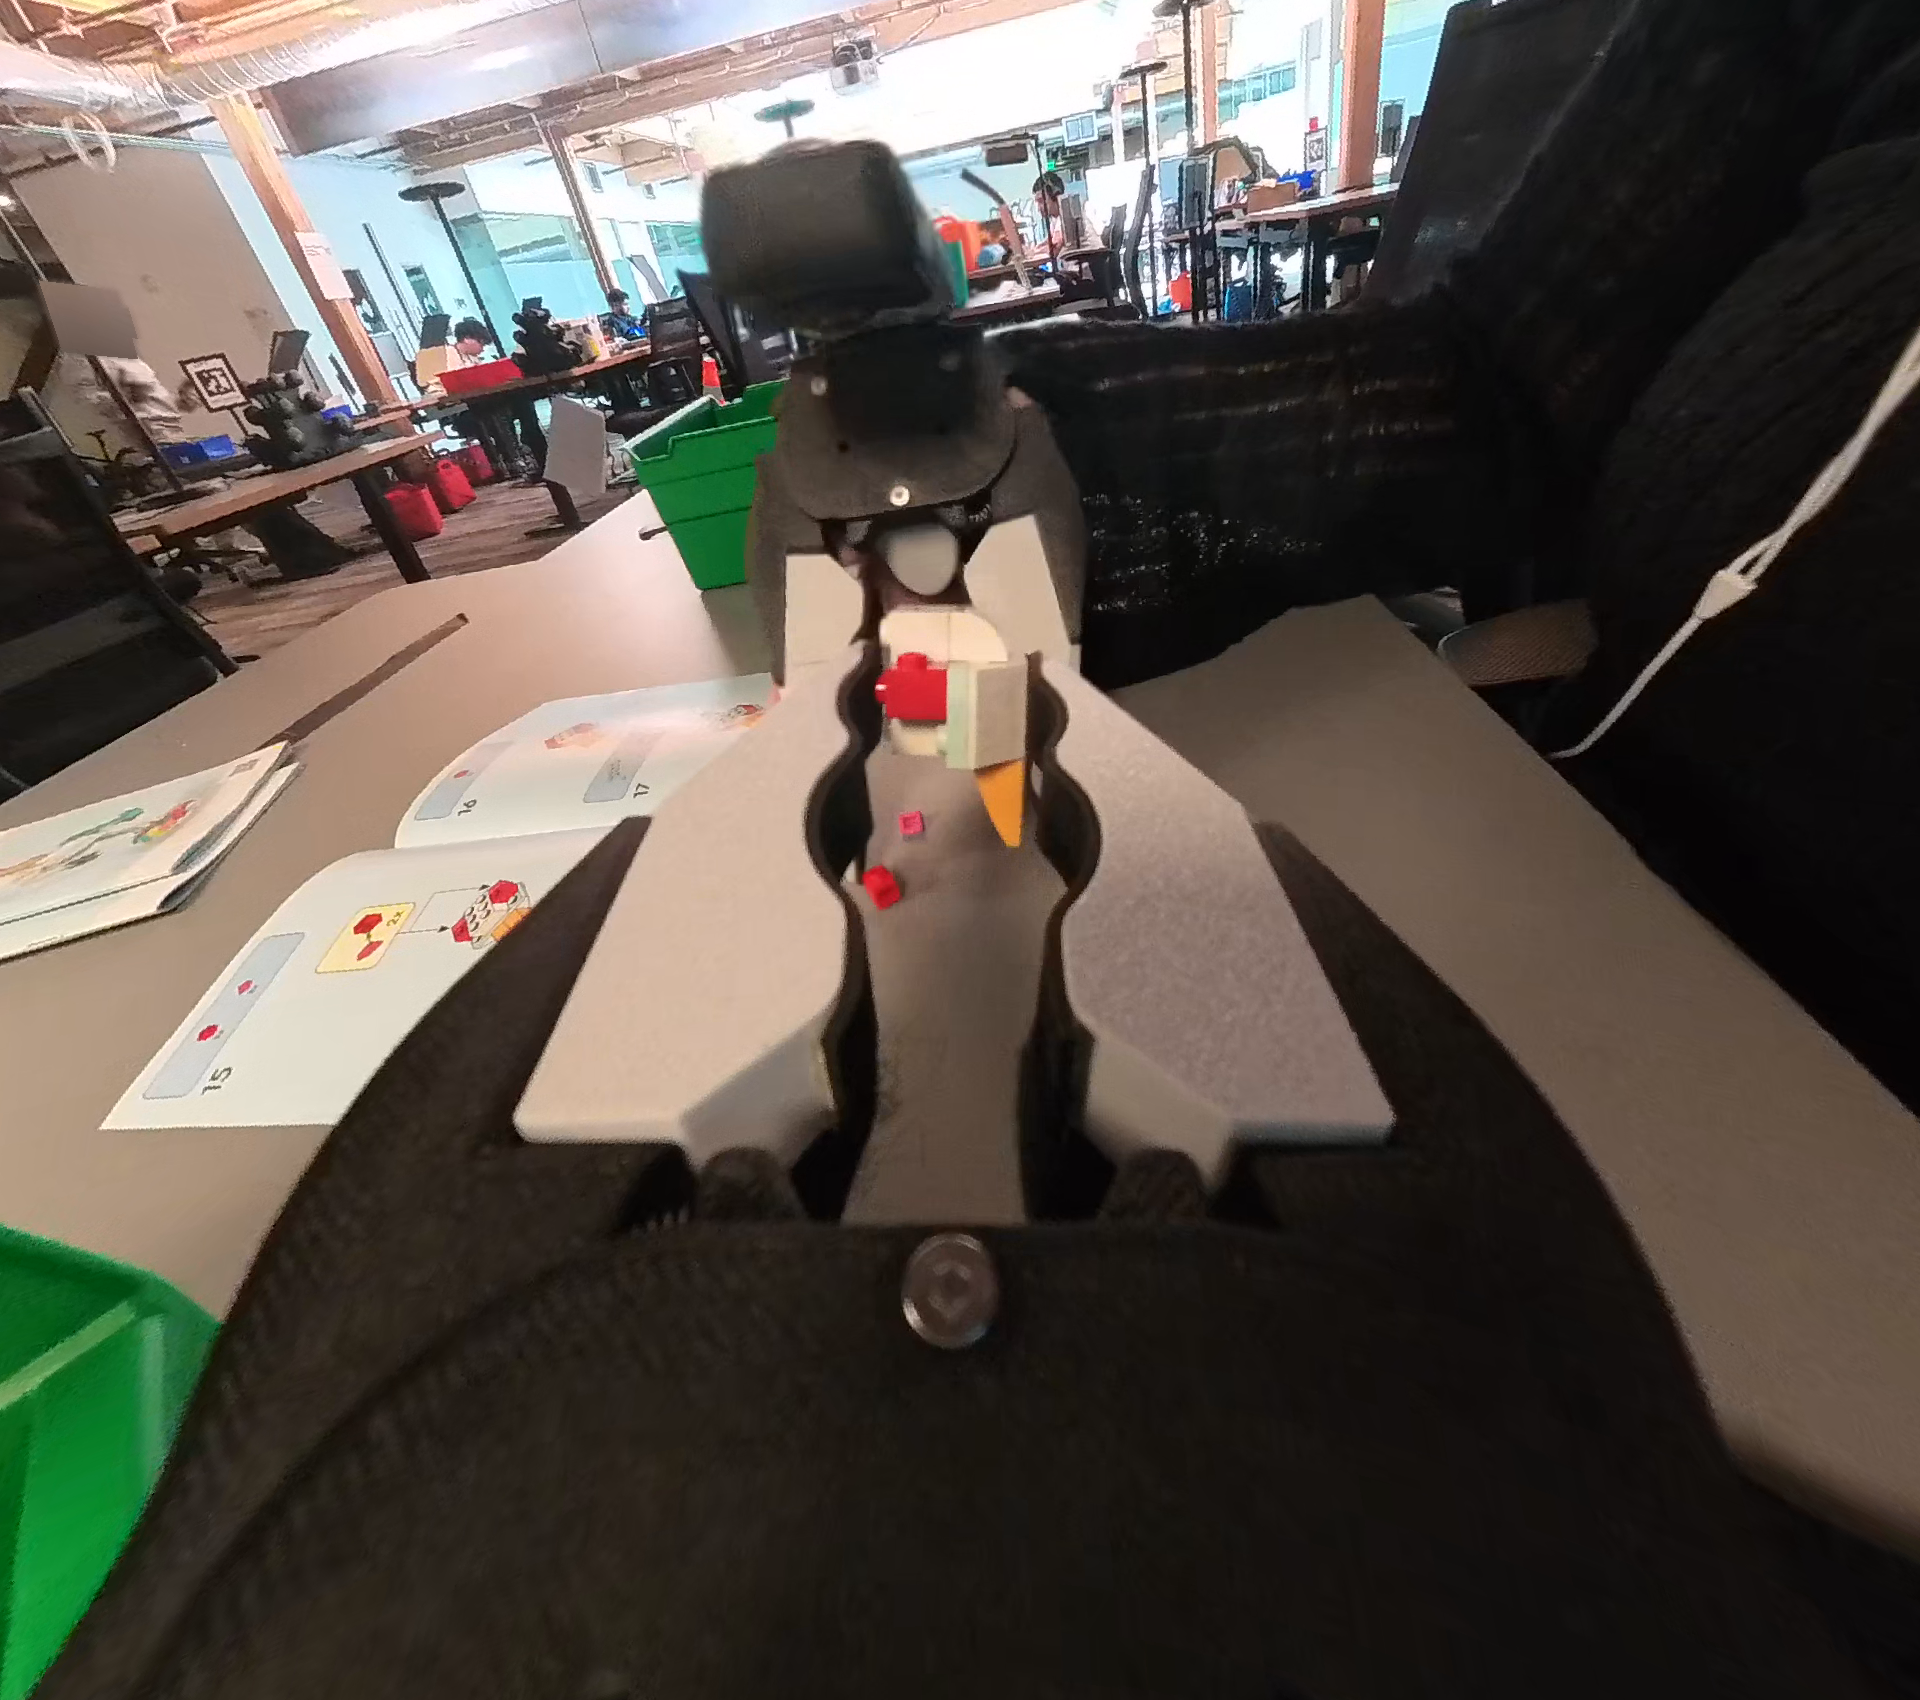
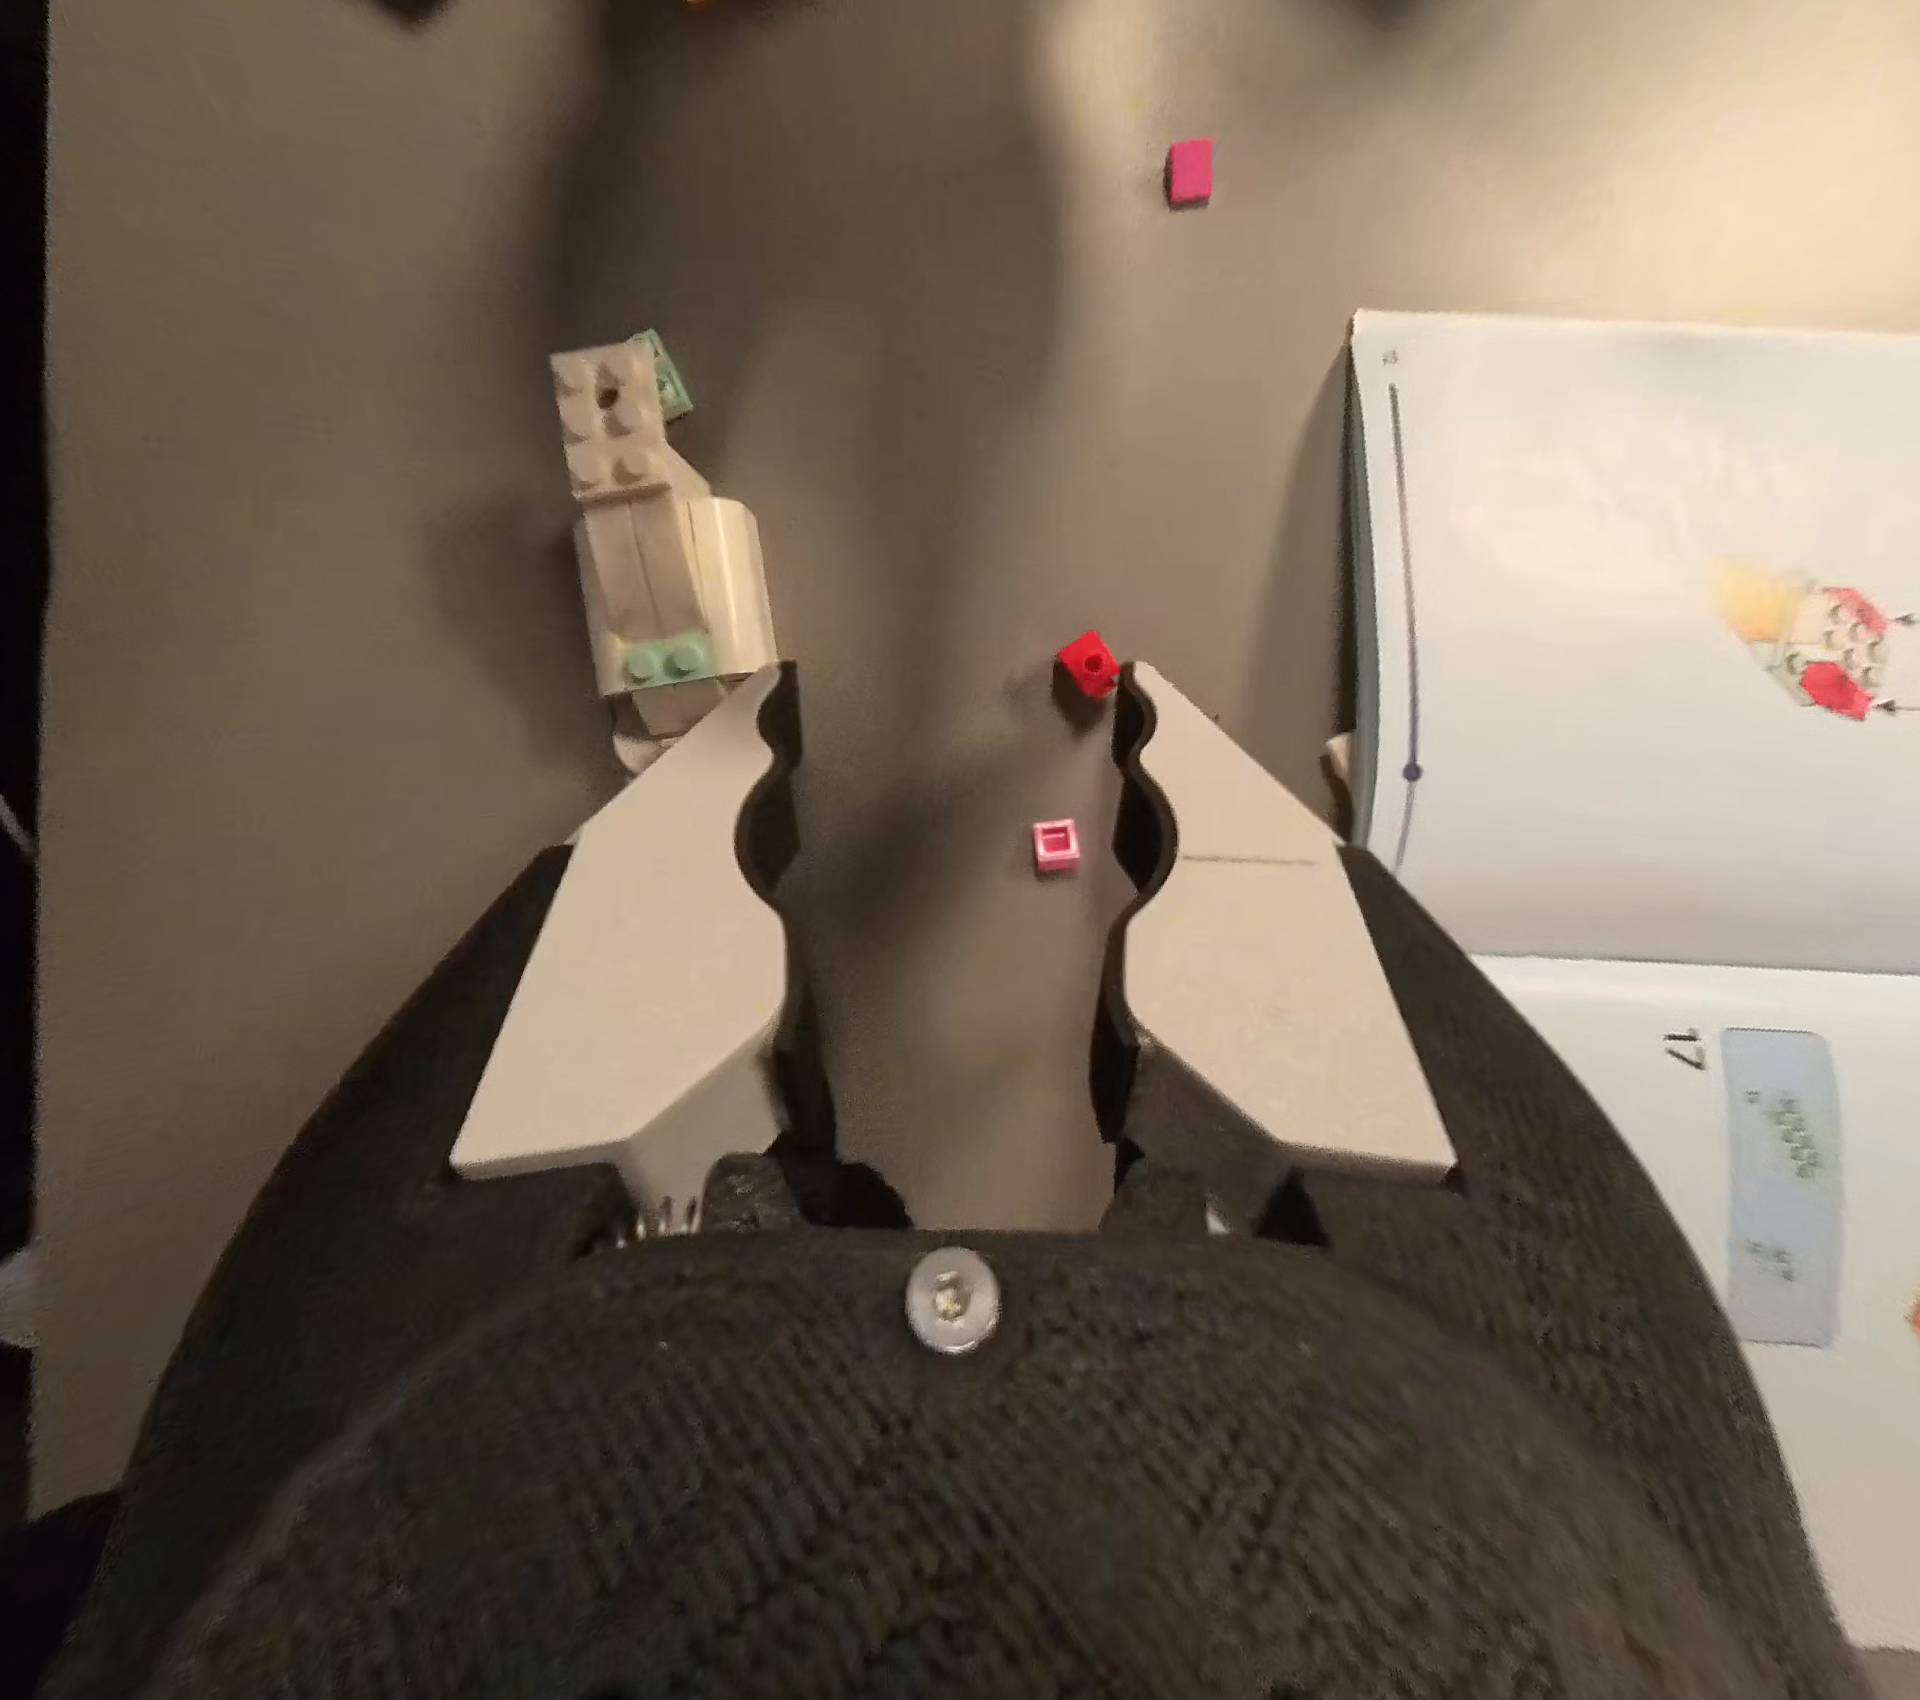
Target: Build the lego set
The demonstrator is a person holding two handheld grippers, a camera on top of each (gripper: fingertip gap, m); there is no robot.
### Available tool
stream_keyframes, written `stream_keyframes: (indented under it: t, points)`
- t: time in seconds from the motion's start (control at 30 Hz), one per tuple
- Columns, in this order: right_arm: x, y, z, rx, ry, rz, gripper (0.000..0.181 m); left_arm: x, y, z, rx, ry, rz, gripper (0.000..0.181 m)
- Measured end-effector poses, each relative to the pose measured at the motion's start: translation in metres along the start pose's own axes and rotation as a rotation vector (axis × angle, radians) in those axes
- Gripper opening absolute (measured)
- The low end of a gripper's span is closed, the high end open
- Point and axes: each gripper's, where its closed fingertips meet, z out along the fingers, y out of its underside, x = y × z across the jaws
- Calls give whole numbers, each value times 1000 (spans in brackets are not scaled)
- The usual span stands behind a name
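Jaws of right gripper (image 2: 956,694) gape downward over red brick (image 2: 1087,665).

Two grippers (image 1: 940,694) (image 2: 956,694), two white lego assemblies (image 1: 961,694) (image 2: 660,549), one loose red brick (image 2: 1086,665), two pink tiles (image 2: 1190,173) (image 2: 1058,848), two booklets (image 1: 343,954) (image 1: 125,840), two green bins (image 1: 707,487) (image 1: 73,1422) at eleven and seven o'clock

- left gripper (image 1: 951,705), centre of its own view, fingers closed on a small assembly (image 1: 961,700); held level
- right gripper (image 2: 956,694) points straight down, lower centre of its view; fingers spread apart, nothing between them
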Motion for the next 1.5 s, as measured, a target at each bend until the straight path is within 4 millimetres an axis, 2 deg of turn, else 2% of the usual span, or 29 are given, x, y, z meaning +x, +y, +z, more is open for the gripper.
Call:
stream_keyframes:
  t: [0.03, 0.17, 0.27, 0.33, 0.4, 0.47, 0.53, 0.63, 0.73, 0.9, 1.23, 1.5]
  points:
    - [-1, 1, 1, -2, -17, 24, 62, 0, 0, 0, 2, 0, -2, 26]
    - [2, 0, 2, -3, -34, 68, 70, 0, 0, 0, 3, 3, -2, 26]
    - [8, -8, -1, 30, 27, 35, 74, 0, -1, 0, 9, -1, -1, 26]
    - [11, -26, -9, 143, 77, 19, 74, -1, -3, 0, 23, -15, 3, 26]
    - [8, -59, -22, 361, 101, 7, 70, -1, -6, -1, 46, -18, 6, 26]
    - [-3, -90, -40, 619, 90, -26, 62, 3, -10, -1, 79, 7, -12, 26]
    - [-20, -105, -53, 772, 35, -58, 51, 5, -15, -2, 114, 25, -45, 26]
    - [-24, -108, -55, 802, 40, -55, 42, 3, -26, -7, 186, 35, -92, 26]
    - [-26, -116, -65, 909, -2, -12, 29, -2, -33, -12, 235, 23, -130, 26]
    - [-24, -120, -68, 955, 104, -89, 20, -5, -35, -15, 270, 41, -196, 26]
    - [-34, -123, -66, 1004, 5, -65, 8, 4, -33, -9, 272, 122, -282, 26]
    - [-29, -120, -63, 936, 199, -208, 8, 0, -27, -8, 227, 103, -312, 30]
